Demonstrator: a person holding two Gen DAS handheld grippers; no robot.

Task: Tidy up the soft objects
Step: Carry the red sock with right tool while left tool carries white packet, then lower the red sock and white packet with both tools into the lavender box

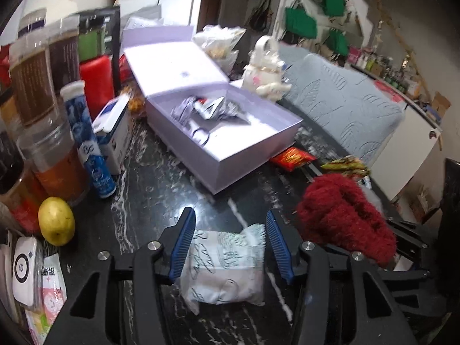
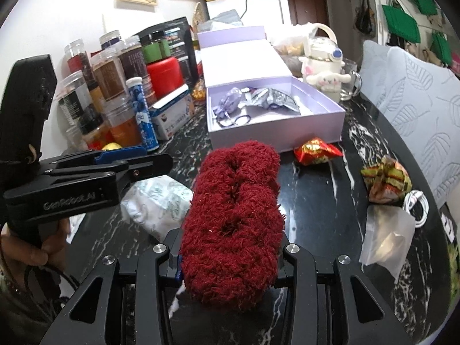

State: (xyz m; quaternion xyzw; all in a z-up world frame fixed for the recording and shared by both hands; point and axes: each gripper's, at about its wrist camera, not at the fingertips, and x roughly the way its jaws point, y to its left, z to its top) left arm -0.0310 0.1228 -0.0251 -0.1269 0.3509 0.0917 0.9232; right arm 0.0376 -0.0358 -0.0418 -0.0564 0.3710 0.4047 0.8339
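Note:
A white soft packet [image 1: 227,264] with grey-green print sits squeezed between the blue pads of my left gripper [image 1: 230,218], just above the black marble table [image 1: 161,201]. My right gripper [image 2: 230,241] is shut on a dark red fluffy bundle [image 2: 235,218], which hides its fingertips. In the left wrist view the red bundle [image 1: 342,215] hangs close on the right. The right wrist view shows the left gripper [image 2: 138,155] and the white packet [image 2: 161,204] on the left. Ahead stands an open lilac box [image 1: 253,155] [image 2: 276,141] holding a foil packet [image 2: 273,99] and small items.
Jars and a blue tube [image 2: 143,112] crowd the table's left side, with a lemon [image 1: 56,220] near them. A red snack packet [image 2: 316,149], a green-gold packet [image 2: 385,181], a white cable [image 2: 417,204] and a clear bag [image 2: 388,238] lie right. A plush mug [image 2: 322,72] stands behind the box.

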